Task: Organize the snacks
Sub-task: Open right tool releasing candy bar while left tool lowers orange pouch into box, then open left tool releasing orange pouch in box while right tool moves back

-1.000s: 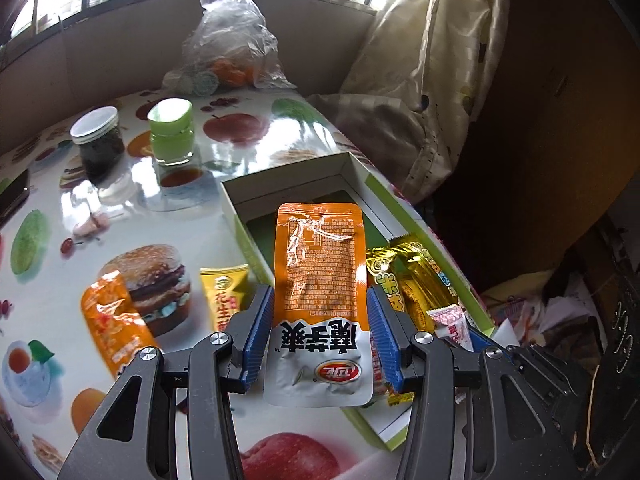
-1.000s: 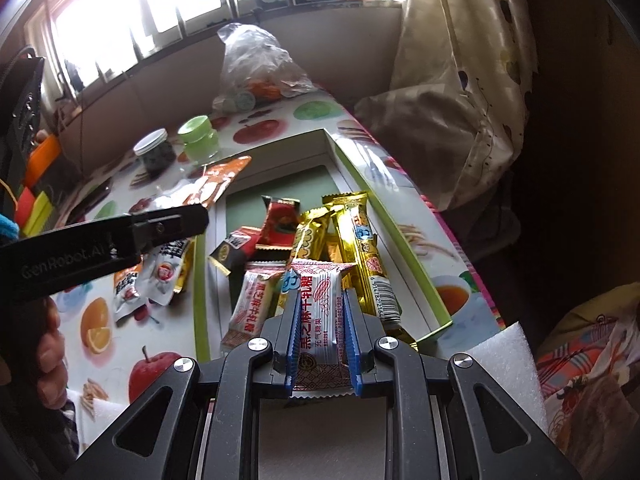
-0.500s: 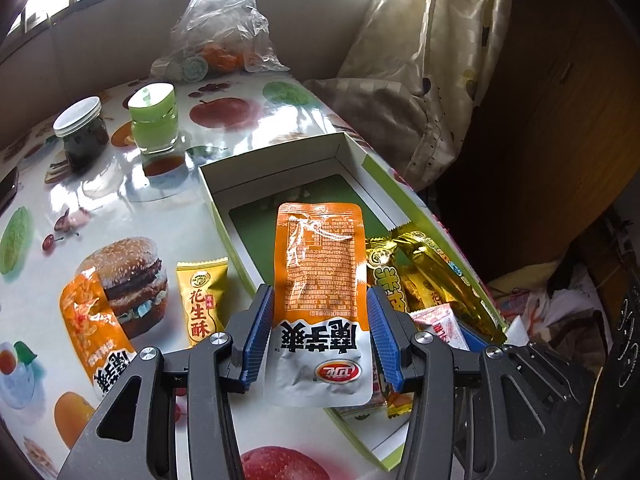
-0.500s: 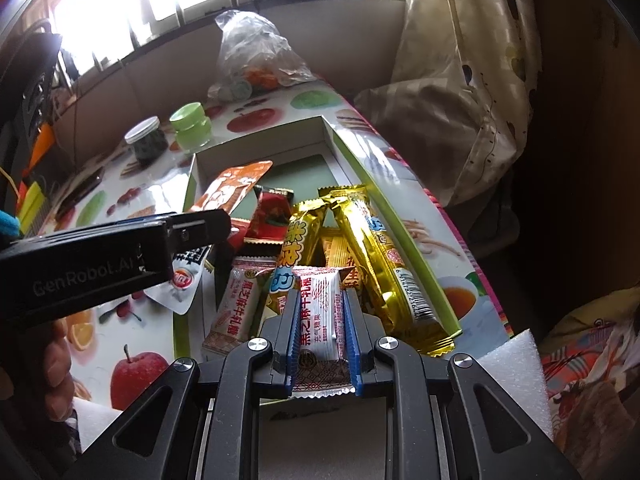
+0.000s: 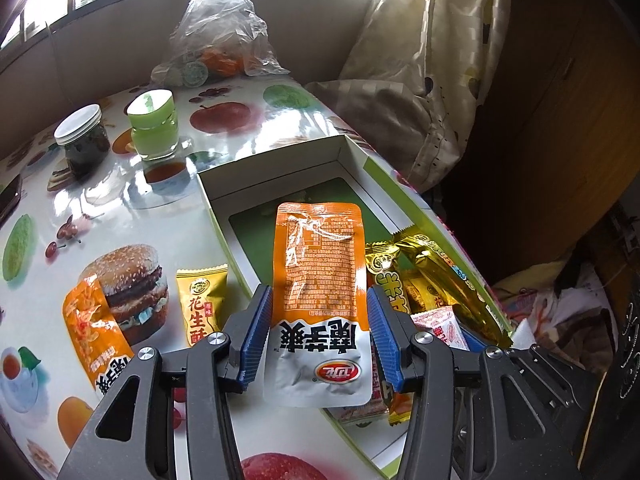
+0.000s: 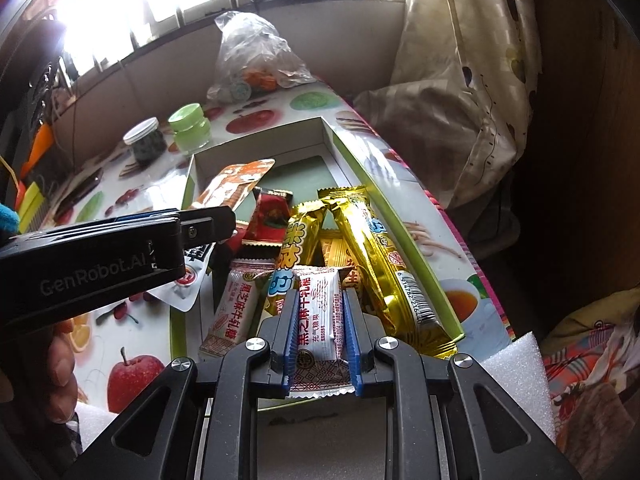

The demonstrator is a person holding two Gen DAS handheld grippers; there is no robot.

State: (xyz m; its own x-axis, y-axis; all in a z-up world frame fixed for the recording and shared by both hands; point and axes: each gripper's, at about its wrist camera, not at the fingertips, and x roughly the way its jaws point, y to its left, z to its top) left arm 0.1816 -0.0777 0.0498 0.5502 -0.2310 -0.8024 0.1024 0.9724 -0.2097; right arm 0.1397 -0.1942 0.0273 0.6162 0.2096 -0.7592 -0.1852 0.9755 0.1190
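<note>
Snack box — far end bare; left gripper pinches orange pouch, right gripper candy.

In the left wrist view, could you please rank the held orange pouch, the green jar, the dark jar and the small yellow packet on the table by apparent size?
1. Orange pouch, largest, though nearest the camera.
2. Green jar.
3. Dark jar and yellow packet look alike; unranked.

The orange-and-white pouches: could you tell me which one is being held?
The one upright between the left gripper pads, above the box; its twin lies on the table.
</note>
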